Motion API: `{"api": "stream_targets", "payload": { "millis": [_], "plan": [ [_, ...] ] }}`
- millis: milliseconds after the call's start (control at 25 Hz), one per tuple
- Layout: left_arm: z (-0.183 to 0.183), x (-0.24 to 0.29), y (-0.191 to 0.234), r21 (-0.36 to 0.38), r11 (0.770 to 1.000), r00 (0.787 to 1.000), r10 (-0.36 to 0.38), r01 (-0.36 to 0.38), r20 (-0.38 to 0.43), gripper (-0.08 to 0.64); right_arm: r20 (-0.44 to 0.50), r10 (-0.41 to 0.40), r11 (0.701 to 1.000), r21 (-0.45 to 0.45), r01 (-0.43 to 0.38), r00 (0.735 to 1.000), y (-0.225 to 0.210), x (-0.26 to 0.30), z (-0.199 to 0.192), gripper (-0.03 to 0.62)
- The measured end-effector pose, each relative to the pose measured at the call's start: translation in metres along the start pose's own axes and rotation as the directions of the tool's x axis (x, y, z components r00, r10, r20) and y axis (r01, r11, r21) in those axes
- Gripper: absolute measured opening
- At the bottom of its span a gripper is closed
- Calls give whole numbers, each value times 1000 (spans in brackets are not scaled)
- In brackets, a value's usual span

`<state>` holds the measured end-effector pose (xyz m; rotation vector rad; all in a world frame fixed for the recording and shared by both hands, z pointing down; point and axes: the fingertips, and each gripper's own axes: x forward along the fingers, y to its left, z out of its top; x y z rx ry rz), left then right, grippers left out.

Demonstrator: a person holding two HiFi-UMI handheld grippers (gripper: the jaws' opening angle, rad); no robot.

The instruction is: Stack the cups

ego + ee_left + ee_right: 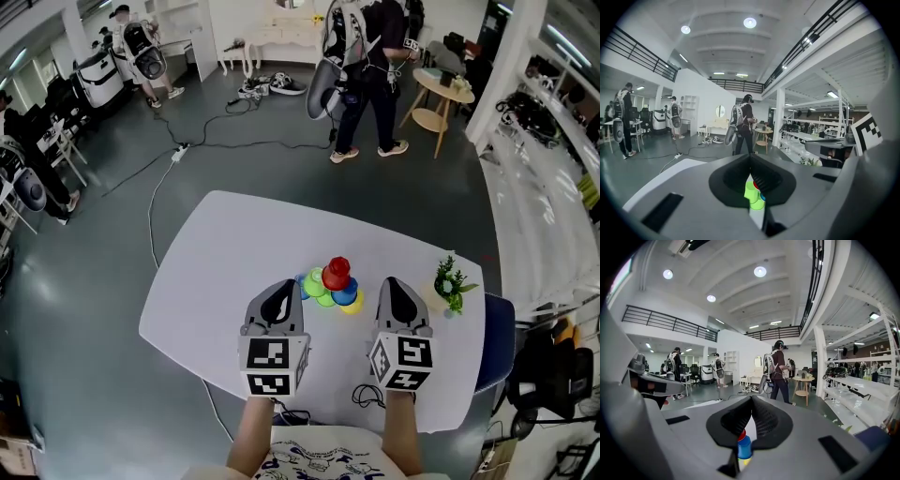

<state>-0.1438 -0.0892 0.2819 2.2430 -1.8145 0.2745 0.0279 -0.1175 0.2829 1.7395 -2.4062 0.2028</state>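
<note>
Left gripper (280,298) and right gripper (399,298) are hovering over the desk (211,281), jaws pressed together, empty. The cups (330,289) are sitting clustered just ahead, red cup (337,272) topmost. Grabbing one means opening wide first.
</note>
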Motion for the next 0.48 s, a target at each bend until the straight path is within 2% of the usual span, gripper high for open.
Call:
{"api": "stream_targets", "payload": {
  "millis": [480],
  "plan": [
    [7,-1,2,13,1000,1000,-7,6,7,14,-1,-2,1000,1,2,1000,0,1,2,11]
  ]
}}
